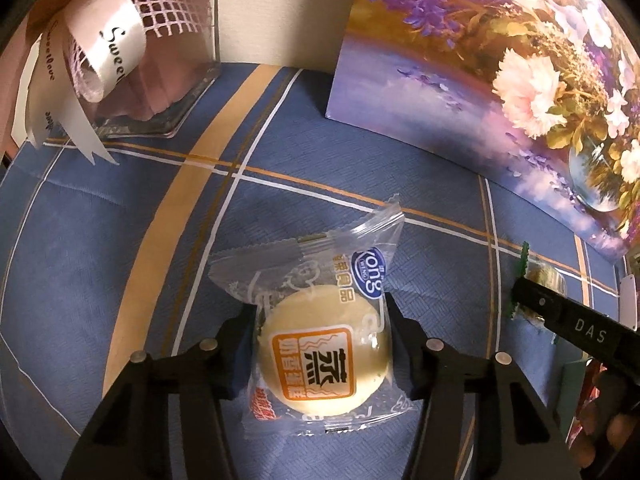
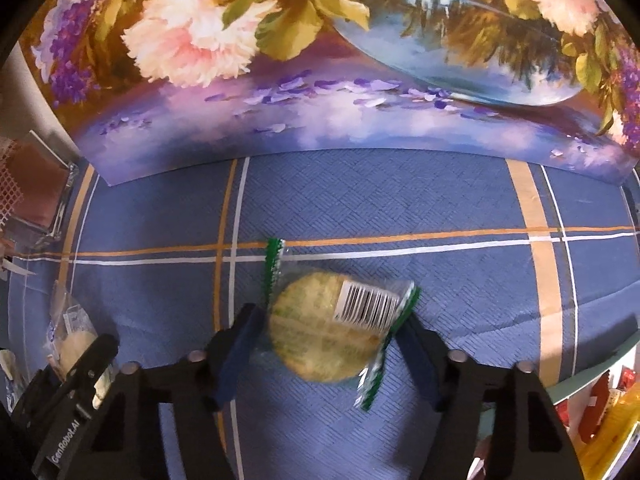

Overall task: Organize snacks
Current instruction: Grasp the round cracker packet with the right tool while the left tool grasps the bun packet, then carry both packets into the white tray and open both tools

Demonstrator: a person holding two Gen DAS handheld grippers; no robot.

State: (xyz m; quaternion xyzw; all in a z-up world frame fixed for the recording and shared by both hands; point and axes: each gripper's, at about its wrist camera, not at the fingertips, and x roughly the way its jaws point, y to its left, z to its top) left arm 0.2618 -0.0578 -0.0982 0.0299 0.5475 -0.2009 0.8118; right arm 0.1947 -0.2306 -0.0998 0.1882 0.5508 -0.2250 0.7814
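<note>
Two wrapped snacks are being taken up at once from the blue checked tablecloth (image 2: 360,200), one in each claw. The left gripper (image 1: 320,340) is set astride the steamed cake (image 1: 324,344), a pale round cake in a clear wrapper with an orange label; its pads appear to be pressed against the wrapper on both sides of the cake, so the claw is judged to be clamped on it. The right gripper (image 2: 332,344) is placed around the green-edged biscuit packet (image 2: 328,328), which lies slightly askew with its barcode upward; the left pad is seen against the wrapper, while on the right a crimped green seam lies between pad and biscuit, so a grip is likely but contact on that side cannot be fully told. For the step to be done well, the solid disc inside each wrapper should be held, not merely loose film, since a grip on film alone may slip during the lift. Pressure is best kept modest, as both snacks look soft or brittle. A straight upward lift is advised, well clear of the floral painting (image 2: 320,80) standing behind and the glass vase (image 1: 160,92) at the far left corner, before the snacks are carried off.
</note>
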